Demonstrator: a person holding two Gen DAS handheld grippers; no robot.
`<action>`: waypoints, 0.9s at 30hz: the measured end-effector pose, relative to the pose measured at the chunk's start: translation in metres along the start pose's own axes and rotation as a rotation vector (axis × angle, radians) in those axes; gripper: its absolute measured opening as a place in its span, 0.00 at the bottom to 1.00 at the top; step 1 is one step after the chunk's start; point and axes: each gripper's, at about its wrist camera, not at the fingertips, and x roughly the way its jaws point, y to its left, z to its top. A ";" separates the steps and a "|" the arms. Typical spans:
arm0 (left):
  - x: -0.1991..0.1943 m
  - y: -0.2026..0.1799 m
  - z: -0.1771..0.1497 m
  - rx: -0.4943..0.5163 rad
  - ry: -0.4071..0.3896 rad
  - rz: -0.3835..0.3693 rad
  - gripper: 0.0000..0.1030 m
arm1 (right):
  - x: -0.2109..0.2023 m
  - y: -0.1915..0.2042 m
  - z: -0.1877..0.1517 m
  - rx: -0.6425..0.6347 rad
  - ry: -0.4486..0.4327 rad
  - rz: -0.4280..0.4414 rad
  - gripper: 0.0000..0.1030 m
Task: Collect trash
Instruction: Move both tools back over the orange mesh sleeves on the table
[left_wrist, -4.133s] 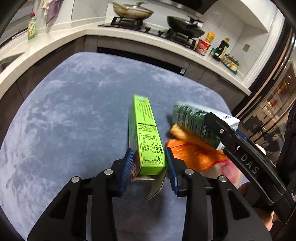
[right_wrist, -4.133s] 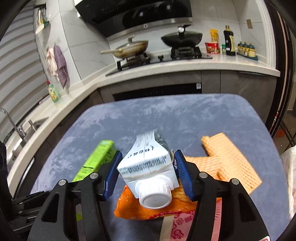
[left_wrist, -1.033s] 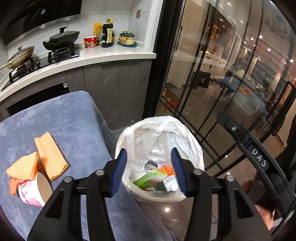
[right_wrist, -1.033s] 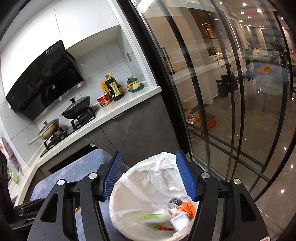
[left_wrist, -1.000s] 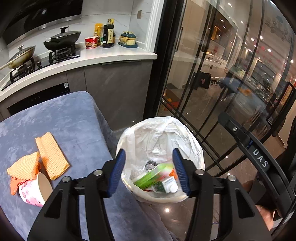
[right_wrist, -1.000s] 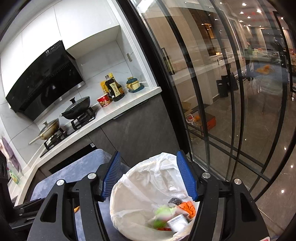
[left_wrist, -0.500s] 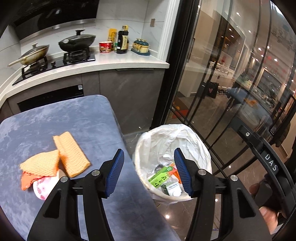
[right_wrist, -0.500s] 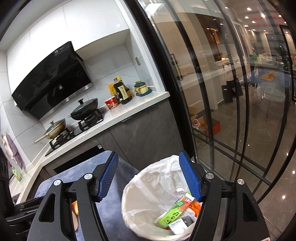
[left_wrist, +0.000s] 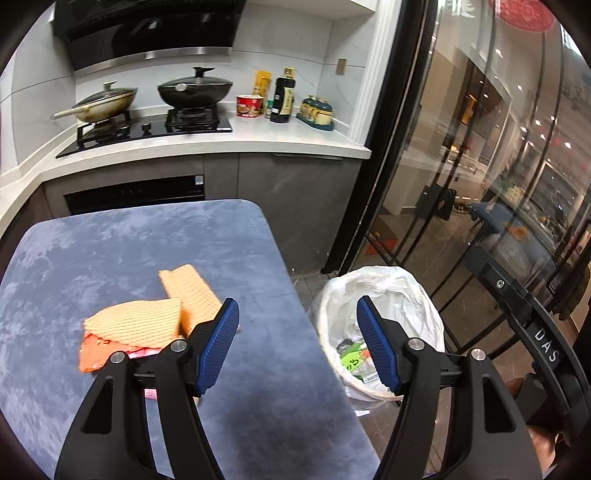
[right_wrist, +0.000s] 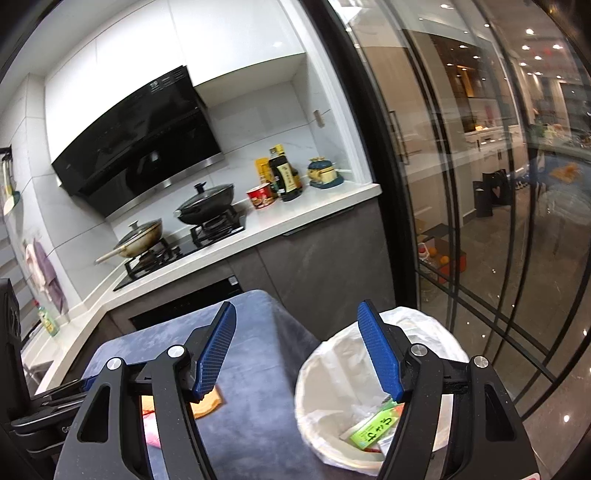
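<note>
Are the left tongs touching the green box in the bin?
Apart. The left wrist view shows the left tongs opening with nothing between their pads, while the green box lies down inside the white-lined bin, well below them.

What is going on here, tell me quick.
A person is clearing trash off a blue table with two handheld grippers. Both are empty: the left gripper, its jaws opening, and the right gripper, open. The green box already lies in the white-lined trash bin on the floor beside the table. Orange waffle cloths, an orange wrapper and a pink paper cup remain on the table.
</note>
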 end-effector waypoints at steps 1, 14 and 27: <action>-0.001 0.004 0.000 -0.005 -0.001 0.004 0.61 | 0.001 0.003 0.000 -0.004 0.002 0.004 0.64; -0.015 0.069 -0.010 -0.088 -0.012 0.082 0.75 | 0.021 0.056 -0.018 -0.071 0.065 0.062 0.64; 0.003 0.160 -0.030 -0.245 0.052 0.176 0.76 | 0.078 0.098 -0.064 -0.118 0.209 0.097 0.64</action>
